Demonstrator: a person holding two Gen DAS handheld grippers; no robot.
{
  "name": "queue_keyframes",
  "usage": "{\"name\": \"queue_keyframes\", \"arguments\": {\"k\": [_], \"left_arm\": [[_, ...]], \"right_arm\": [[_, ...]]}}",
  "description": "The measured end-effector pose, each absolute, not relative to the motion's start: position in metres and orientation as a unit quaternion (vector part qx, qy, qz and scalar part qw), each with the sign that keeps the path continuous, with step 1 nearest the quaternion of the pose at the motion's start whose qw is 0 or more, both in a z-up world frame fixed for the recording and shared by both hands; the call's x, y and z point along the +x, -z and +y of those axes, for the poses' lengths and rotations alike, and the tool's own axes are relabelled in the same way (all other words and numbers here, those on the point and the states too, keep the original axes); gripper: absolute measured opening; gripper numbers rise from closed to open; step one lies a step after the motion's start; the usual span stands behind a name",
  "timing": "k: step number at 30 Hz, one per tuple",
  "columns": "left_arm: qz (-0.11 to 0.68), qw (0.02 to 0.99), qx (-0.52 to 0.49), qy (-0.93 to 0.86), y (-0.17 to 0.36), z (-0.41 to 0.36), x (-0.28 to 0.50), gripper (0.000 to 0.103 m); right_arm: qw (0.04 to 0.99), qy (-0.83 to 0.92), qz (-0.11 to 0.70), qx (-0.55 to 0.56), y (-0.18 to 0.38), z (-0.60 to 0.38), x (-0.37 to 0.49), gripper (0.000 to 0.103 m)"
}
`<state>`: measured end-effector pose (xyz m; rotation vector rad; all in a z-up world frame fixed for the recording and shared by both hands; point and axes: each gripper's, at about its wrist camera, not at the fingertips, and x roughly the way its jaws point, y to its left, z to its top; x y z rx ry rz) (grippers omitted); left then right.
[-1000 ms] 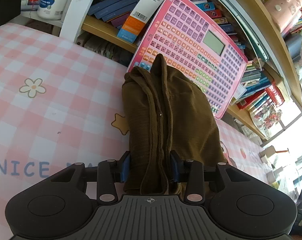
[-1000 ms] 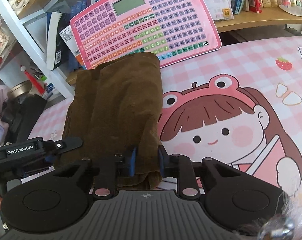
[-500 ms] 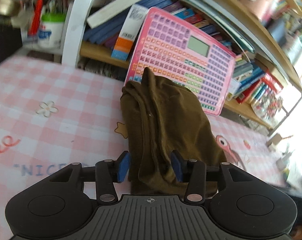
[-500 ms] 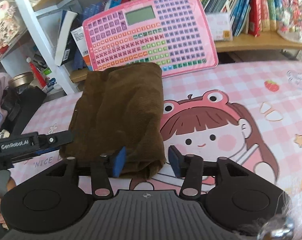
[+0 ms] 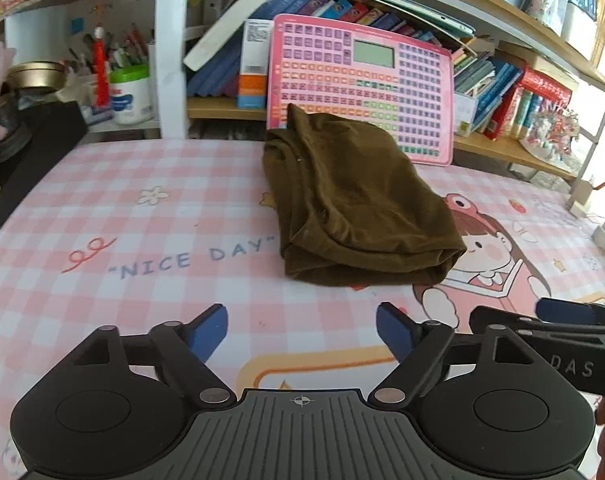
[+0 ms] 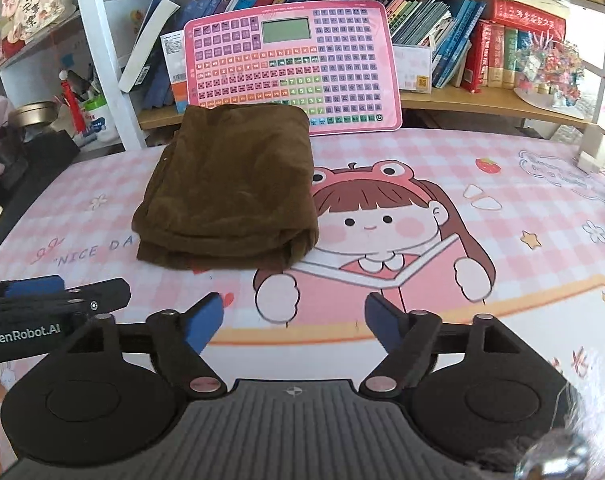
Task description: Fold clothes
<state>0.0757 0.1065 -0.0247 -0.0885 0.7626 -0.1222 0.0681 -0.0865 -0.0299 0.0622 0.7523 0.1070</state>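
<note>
Brown garment (image 6: 226, 188): folded into a thick rectangular bundle, lying on the pink checked mat (image 6: 502, 184), its far edge against the pink keyboard toy (image 6: 290, 64). We see both the left gripper (image 5: 302, 330) and right gripper (image 6: 294, 318) with fingers spread wide, holding nothing, near side of the bundle. We judge the soft layers could spring open at the near rounded edge, or a returning finger could snag and drag the top layer.
</note>
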Motion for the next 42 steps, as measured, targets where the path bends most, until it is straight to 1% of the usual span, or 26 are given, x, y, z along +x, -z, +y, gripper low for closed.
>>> {"name": "queue_keyframes", "arguments": {"k": [1,5,12,30,35,42], "left_arm": [[0.374,0.925,-0.044,0.057,0.025,0.107,0.074,0.090],[0.371,0.927,-0.036,0.048,0.024,0.105,0.066,0.091],[0.364,0.929,-0.036,0.050,0.020,0.107,0.062,0.095],[0.362,0.931,-0.018,0.052,0.016,0.102,0.059,0.095],[0.362,0.931,-0.015,0.050,0.016,0.103,0.058,0.095],[0.363,0.931,-0.010,0.047,0.016,0.102,0.058,0.095]], "right_arm": [[0.929,-0.050,0.365,0.028,0.030,-0.085,0.065,0.080],[0.932,-0.033,0.361,0.025,0.030,-0.082,0.055,0.085],[0.933,-0.025,0.357,0.025,0.030,-0.082,0.050,0.085],[0.936,-0.019,0.352,0.024,0.032,-0.083,0.050,0.086],[0.937,-0.012,0.350,0.022,0.031,-0.084,0.048,0.090],[0.936,-0.008,0.350,0.022,0.032,-0.085,0.046,0.092]]}}
